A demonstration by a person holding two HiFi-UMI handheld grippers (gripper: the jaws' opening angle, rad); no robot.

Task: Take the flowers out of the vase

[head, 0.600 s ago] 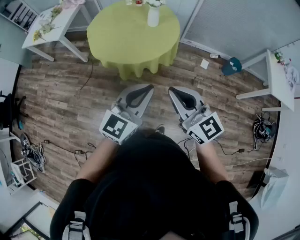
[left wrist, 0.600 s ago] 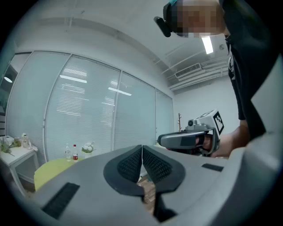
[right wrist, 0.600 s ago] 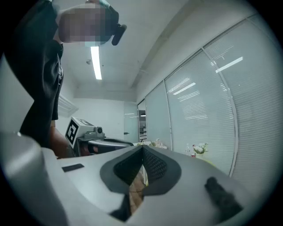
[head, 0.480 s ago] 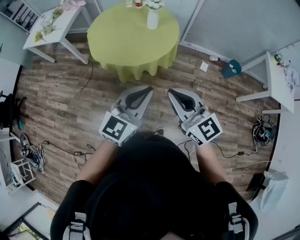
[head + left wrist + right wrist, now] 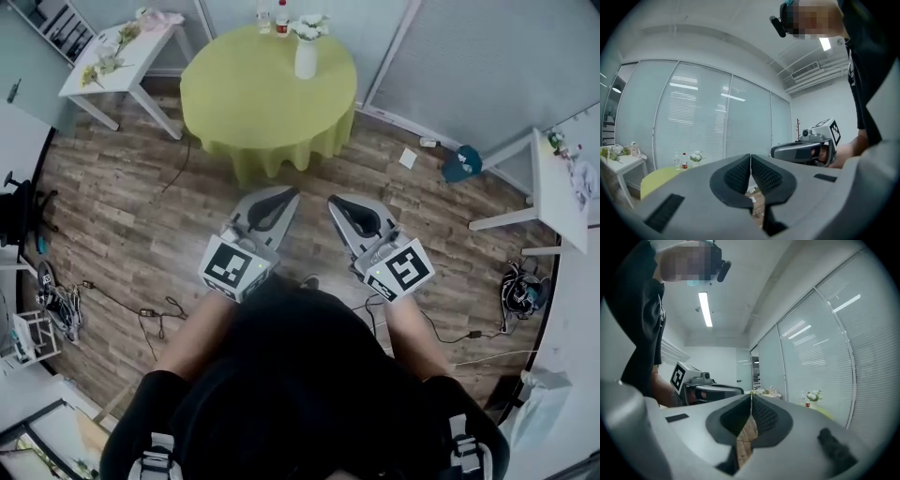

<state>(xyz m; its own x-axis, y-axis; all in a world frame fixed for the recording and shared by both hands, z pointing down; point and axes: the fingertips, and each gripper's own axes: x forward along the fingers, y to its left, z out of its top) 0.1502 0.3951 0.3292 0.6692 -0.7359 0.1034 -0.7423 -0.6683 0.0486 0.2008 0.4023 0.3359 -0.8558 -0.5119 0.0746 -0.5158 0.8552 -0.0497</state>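
A white vase with pale flowers stands at the far side of a round table under a yellow-green cloth. My left gripper and right gripper are held side by side over the wooden floor, well short of the table. Both are shut with nothing between the jaws. The left gripper view shows its closed tips and the flowers far off to the left. In the right gripper view the closed tips sit left of the distant flowers.
Two bottles stand next to the vase. A white side table with loose flowers is at the upper left, another white table at the right. Cables and a teal object lie on the floor.
The round table has drawn a little nearer in the head view, and both grippers have shifted slightly towards it. Both stay shut.
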